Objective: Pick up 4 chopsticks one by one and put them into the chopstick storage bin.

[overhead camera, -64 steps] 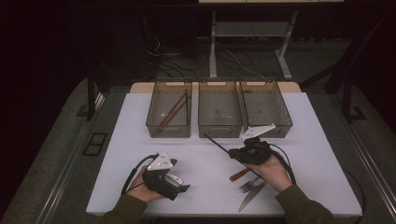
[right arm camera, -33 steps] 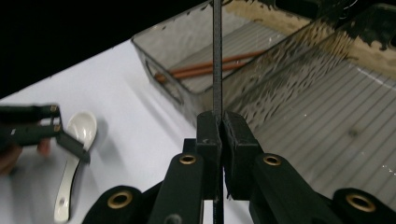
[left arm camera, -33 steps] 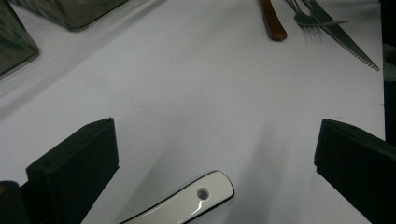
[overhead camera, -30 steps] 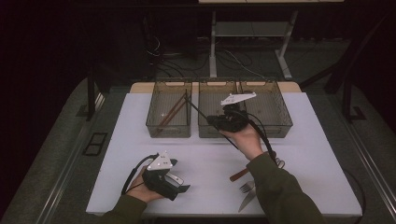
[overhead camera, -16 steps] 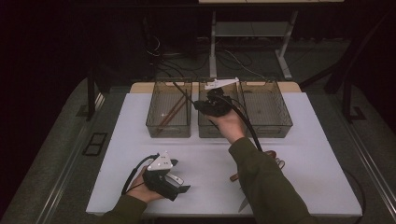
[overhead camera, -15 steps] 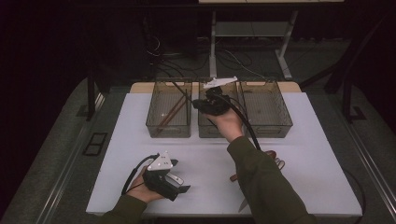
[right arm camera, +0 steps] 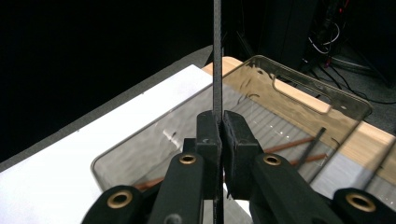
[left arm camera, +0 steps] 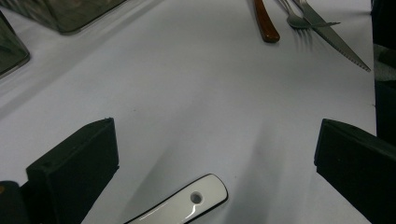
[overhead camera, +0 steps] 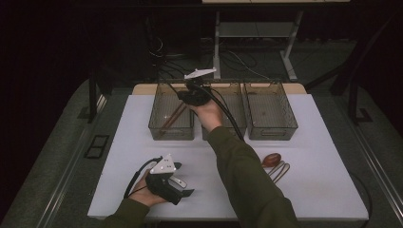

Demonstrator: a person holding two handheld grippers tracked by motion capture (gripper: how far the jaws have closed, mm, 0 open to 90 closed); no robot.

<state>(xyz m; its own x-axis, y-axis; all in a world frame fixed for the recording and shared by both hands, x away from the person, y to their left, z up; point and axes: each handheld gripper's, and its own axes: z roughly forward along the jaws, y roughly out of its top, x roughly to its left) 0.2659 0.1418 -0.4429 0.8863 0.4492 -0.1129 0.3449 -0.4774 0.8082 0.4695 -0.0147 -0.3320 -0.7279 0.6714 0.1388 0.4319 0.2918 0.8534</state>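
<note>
Chopstick (right arm camera: 217, 56), black and thin, had travelled with our right claw (overhead camera: 190, 93) from the worktop's (overhead camera: 332, 142) near right side to above the left bin (overhead camera: 171, 111). We saw a white worktop in a dark room. The right claw was clenched on the chopstick; our left claw (left arm camera: 215, 154) rested wide open.

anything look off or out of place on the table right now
Nothing stands out. The right tool is shut on a thin black chopstick above the left bin, which already holds chopsticks. The left tool rests open over a white handle. Spoon, fork and knife lie loose nearby.
</note>
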